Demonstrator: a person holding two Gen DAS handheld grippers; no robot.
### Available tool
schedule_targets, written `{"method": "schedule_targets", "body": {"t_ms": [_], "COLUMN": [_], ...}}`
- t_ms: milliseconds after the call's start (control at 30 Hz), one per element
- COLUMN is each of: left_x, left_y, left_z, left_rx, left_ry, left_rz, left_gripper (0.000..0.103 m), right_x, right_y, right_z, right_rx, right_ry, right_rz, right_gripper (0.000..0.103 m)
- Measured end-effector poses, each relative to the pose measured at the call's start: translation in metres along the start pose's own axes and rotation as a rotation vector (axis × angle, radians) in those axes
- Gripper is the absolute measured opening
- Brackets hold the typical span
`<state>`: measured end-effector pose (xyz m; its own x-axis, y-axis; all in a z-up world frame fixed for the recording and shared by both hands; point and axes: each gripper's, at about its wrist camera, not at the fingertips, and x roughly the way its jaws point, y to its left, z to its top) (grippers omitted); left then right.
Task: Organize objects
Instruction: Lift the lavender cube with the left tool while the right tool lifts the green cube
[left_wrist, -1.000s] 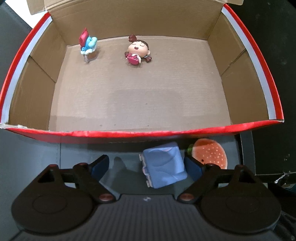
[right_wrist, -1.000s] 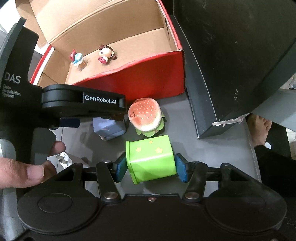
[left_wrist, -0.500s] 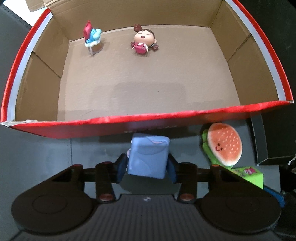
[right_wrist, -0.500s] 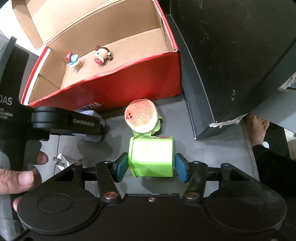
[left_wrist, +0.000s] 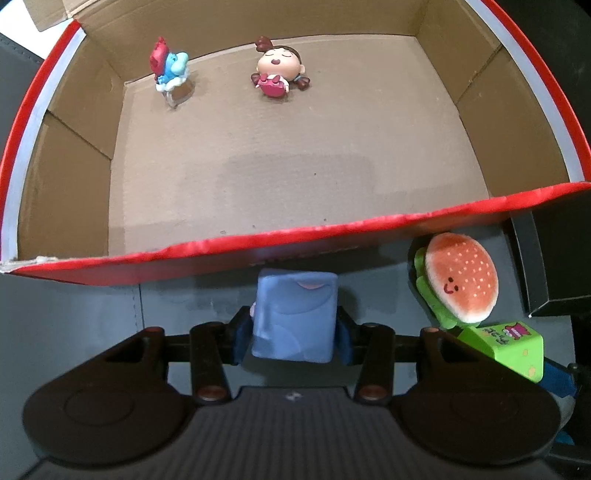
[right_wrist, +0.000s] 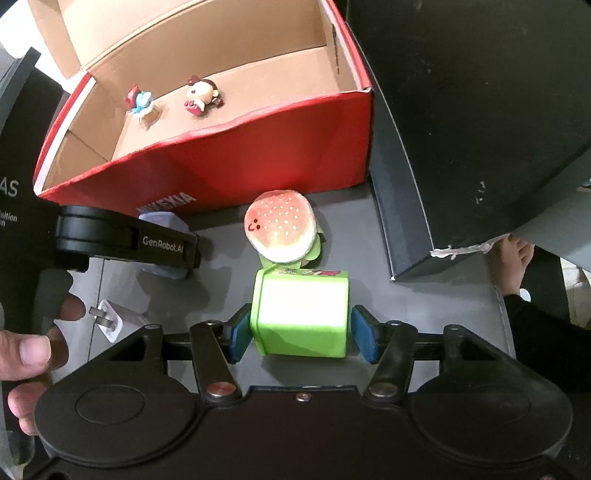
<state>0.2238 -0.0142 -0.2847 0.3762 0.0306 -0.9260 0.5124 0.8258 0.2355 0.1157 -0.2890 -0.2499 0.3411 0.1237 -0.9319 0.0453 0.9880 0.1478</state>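
Observation:
My left gripper (left_wrist: 293, 339) is shut on a blue cube (left_wrist: 295, 317), just in front of the near wall of the red cardboard box (left_wrist: 295, 242). A blue figure with a red hat (left_wrist: 170, 66) and a sleeping doll figure (left_wrist: 277, 70) lie at the box's far end. My right gripper (right_wrist: 300, 338) has a green box (right_wrist: 301, 314) between its fingers. Its jaws are opening, and the right pad stands a little off the box. A burger plush (right_wrist: 280, 230) leans on the green box's far side.
A large black box (right_wrist: 461, 129) stands to the right of the red box (right_wrist: 221, 173). A white plug adapter (right_wrist: 110, 319) lies on the dark grey table at the left. A person's hand (right_wrist: 29, 354) holds the left gripper's handle. A foot (right_wrist: 517, 258) shows at the right.
The left jaws have closed from wide onto the blue cube, which has squared up between them. The green box has tipped to show its pale face, and the right pads have eased apart.

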Motion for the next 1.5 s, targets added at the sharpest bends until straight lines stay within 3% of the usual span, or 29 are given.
{"method": "schedule_targets", "body": {"t_ms": [300, 967, 1500], "left_x": [-0.009, -0.069, -0.12], "left_y": [0.0, 0.004, 0.016], "left_z": [-0.003, -0.019, -0.045], "left_rx": [0.029, 0.106, 0.135], "left_ry": [-0.03, -0.164, -0.27], "left_rz": [-0.021, -0.048, -0.059], "left_gripper": [0.044, 0.044, 0.044], "right_x": [0.002, -0.032, -0.075], "right_y": [0.011, 0.003, 0.005], "right_z": [-0.002, 0.008, 0.012], "right_rx": [-0.074, 0.017, -0.011], "right_ry": [0.002, -0.097, -0.192], "right_rz": [-0.002, 0.106, 0.199], "right_gripper": [0.053, 0.052, 0.052]}}
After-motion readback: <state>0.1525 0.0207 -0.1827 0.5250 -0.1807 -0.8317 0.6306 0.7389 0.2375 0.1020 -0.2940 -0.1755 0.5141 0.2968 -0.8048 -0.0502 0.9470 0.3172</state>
